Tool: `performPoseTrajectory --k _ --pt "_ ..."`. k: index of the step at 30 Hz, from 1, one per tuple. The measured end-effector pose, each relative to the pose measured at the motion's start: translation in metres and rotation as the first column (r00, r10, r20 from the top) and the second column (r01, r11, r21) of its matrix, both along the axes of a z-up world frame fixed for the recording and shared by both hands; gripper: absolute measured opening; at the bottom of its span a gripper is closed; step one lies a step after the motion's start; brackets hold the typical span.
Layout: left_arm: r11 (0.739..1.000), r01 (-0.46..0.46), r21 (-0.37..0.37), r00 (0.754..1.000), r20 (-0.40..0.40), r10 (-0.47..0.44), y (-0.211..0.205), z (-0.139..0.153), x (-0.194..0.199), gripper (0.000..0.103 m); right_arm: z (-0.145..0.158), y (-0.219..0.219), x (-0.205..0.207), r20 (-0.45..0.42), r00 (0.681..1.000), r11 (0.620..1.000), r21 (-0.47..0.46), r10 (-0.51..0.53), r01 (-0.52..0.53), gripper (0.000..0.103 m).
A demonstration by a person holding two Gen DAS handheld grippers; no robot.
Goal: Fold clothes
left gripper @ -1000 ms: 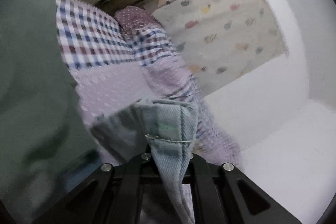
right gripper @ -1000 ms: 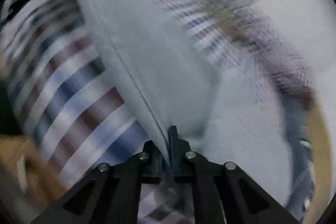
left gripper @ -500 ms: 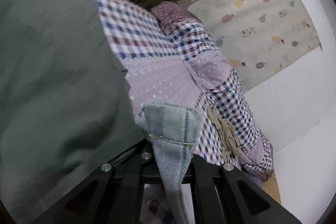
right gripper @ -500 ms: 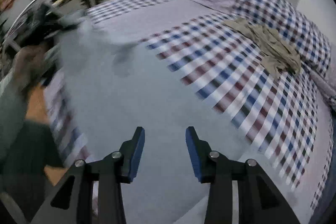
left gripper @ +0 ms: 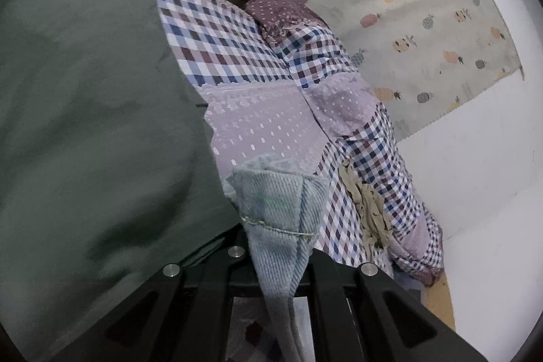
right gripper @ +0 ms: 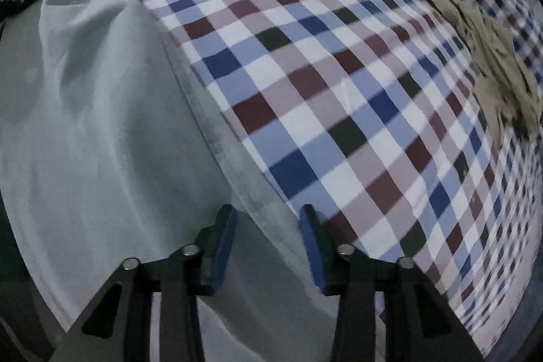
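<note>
Folding looks barely begun: pale blue-grey garment [right gripper: 112,138] lies spread on the checked bedspread [right gripper: 339,97], one corner pinched in the left gripper [left gripper: 278,246], right gripper [right gripper: 268,226] gaping over its hem.

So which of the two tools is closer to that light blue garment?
Left. The left tool is clamped on a bunched corner of the light blue garment; the right tool is open just above its edge on the checked bedspread.
</note>
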State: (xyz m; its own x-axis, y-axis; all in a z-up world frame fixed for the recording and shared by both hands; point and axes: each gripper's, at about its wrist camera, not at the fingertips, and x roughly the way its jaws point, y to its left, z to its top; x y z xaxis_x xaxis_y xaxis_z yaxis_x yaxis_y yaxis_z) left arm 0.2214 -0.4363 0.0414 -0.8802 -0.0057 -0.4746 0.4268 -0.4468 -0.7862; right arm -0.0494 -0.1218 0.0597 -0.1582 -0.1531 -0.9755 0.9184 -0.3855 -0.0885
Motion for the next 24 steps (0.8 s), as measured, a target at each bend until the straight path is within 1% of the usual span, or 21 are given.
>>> performPoseTrajectory --k 1,2,3,4,5,7,8,9,10,11,12,13,14,15,16,17,18,20,21,22,24 --pt "1.0 0.005 0.005 1.0 -0.003 -0.005 -0.001 0.0 -0.001 0.0 0.001 -0.003 0.005 -0.036 0.999 1.0 0.006 0.014 -0.014 0.015" --pt "1.0 0.007 0.011 1.0 -0.004 -0.007 -0.001 -0.001 -0.003 0.0 0.001 -0.007 0.012 -0.093 0.995 0.999 0.032 0.033 -0.03 0.014" --pt "1.0 0.011 0.016 1.0 -0.009 -0.011 -0.001 -0.001 -0.004 0.0 0.001 -0.01 0.019 -0.139 0.989 0.998 0.055 0.051 -0.044 0.009" --pt "1.0 0.015 0.019 1.0 -0.016 -0.015 -0.001 -0.001 -0.005 0.0 0.002 -0.012 0.026 -0.186 0.98 0.996 0.076 0.069 -0.055 0.001" --pt "1.0 0.019 0.022 1.0 -0.023 -0.019 -0.001 -0.002 -0.006 0.0 0.006 -0.013 0.031 -0.24 0.968 0.995 0.087 0.077 -0.058 0.0" --pt "0.999 0.039 -0.004 0.996 -0.074 -0.039 0.002 0.006 -0.007 0.0 0.023 -0.009 0.037 -0.324 0.945 0.998 0.05 0.053 -0.039 0.0" --pt "0.997 0.054 -0.052 0.986 -0.153 -0.062 0.008 0.017 -0.002 0.0 0.036 -0.003 0.038 -0.376 0.926 1.0 0.009 0.018 -0.016 0.0" --pt "0.991 0.065 -0.115 0.963 -0.254 -0.093 0.016 0.032 0.004 0.0 0.05 0.007 0.036 -0.422 0.905 0.999 -0.046 -0.042 0.024 0.0" --pt "0.978 0.07 -0.196 0.926 -0.353 -0.137 0.027 0.05 0.013 0.0 0.063 0.017 0.033 -0.46 0.882 0.993 -0.096 -0.1 0.062 0.0" --pt "0.963 0.07 -0.261 0.898 -0.404 -0.175 0.036 0.063 0.02 0.0 0.066 0.022 0.03 -0.475 0.869 0.989 -0.107 -0.141 0.102 0.0" --pt "0.953 0.066 -0.295 0.897 -0.401 -0.186 0.042 0.069 0.023 0.001 0.07 0.027 0.028 -0.489 0.853 0.983 -0.12 -0.182 0.142 0.0" --pt "0.954 0.062 -0.294 0.92 -0.354 -0.169 0.042 0.067 0.02 0.001 0.073 0.032 0.025 -0.5 0.838 0.976 -0.13 -0.219 0.178 0.001" --pt "0.964 0.067 -0.258 0.949 -0.281 -0.142 0.037 0.057 0.014 0.001 0.07 0.034 0.019 -0.498 0.835 0.972 -0.121 -0.233 0.199 0.001" --pt "0.978 0.076 -0.192 0.979 -0.174 -0.11 0.029 0.038 0.004 0.001 0.062 0.034 0.009 -0.475 0.845 0.969 -0.091 -0.243 0.227 0.002" --pt "0.989 0.071 -0.132 0.996 -0.046 -0.078 0.021 0.017 -0.004 0.001 0.054 0.034 0.0 -0.454 0.854 0.965 -0.06 -0.254 0.255 0.002" --pt "0.995 0.056 -0.088 0.996 0.075 -0.049 0.015 -0.003 -0.01 0.001 0.05 0.035 -0.006 -0.437 0.858 0.958 -0.028 -0.27 0.286 0.002" --pt "0.997 0.042 -0.058 0.991 0.133 -0.034 0.011 -0.014 -0.012 0.001 0.045 0.033 -0.013 -0.42 0.862 0.95 -0.003 -0.284 0.312 0.003" --pt "1.0 0.023 -0.017 0.988 0.152 -0.02 0.006 -0.025 -0.01 0.001 0.044 0.017 -0.026 -0.395 0.867 0.946 -0.021 -0.304 0.323 0.007" --pt "1.0 0.012 0.003 0.987 0.162 -0.013 0.003 -0.03 -0.009 0.001 0.044 0.009 -0.032 -0.382 0.87 0.945 -0.033 -0.313 0.326 0.013" --pt "1.0 0.01 0.008 0.986 0.169 -0.011 0.003 -0.032 -0.009 0.001 0.046 -0.001 -0.035 -0.363 0.876 0.946 -0.064 -0.318 0.317 0.026" --pt "1.0 0.013 -0.002 0.984 0.175 -0.013 0.004 -0.03 -0.009 0.001 0.058 -0.027 -0.03 -0.308 0.9 0.951 -0.137 -0.308 0.279 0.045"
